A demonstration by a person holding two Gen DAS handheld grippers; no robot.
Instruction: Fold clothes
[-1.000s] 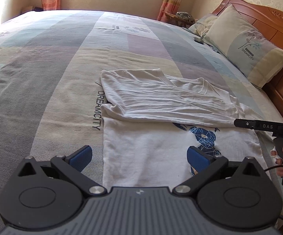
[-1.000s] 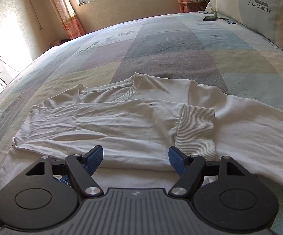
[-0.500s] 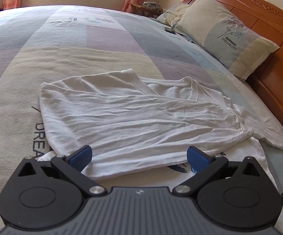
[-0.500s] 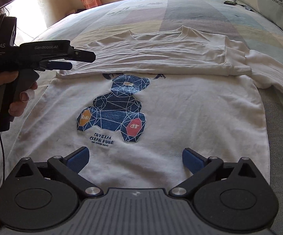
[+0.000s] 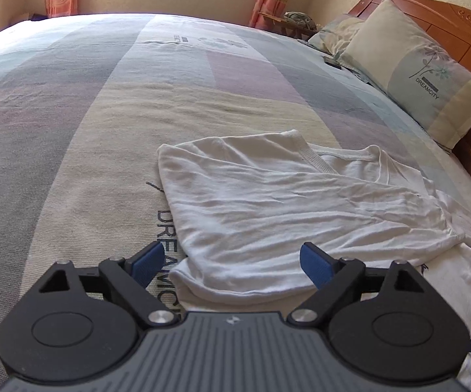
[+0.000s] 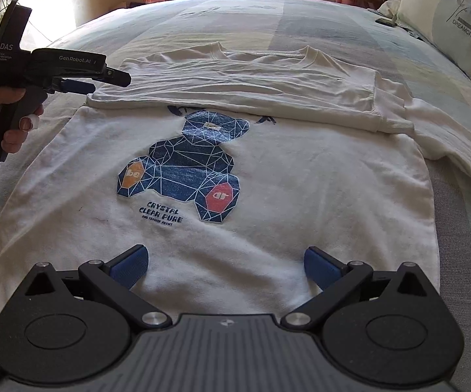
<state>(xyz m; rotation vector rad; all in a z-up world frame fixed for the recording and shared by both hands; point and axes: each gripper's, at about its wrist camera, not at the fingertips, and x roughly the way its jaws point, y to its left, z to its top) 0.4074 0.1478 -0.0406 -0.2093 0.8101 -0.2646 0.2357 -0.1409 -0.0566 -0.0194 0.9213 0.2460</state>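
Observation:
A white sweatshirt (image 6: 300,196) with a blue geometric bear print (image 6: 183,170) lies flat on the bed. One sleeve (image 6: 251,88) is folded across the chest, and the other sleeve (image 6: 457,150) trails off to the right. My left gripper (image 5: 232,261) hovers at the folded sleeve's (image 5: 284,202) near left corner. Its jaws are closing, with the fabric edge between them but clear of the pads. In the right wrist view the left gripper (image 6: 104,80) sits at the shirt's left shoulder. My right gripper (image 6: 225,264) stands open over the shirt's lower part, holding nothing.
The patchwork bedspread (image 5: 104,114) stretches far to the left and back. Pillows (image 5: 424,75) lean on the wooden headboard (image 5: 463,16) at right, with a small dark object (image 5: 331,62) beside them. A hand (image 6: 10,124) holds the left gripper's handle, its cable hanging down.
The left gripper came forward and down to the folded sleeve's corner, its jaws narrowing slightly. The right gripper drew back from the sleeve cuff to the shirt's lower part and opened wider.

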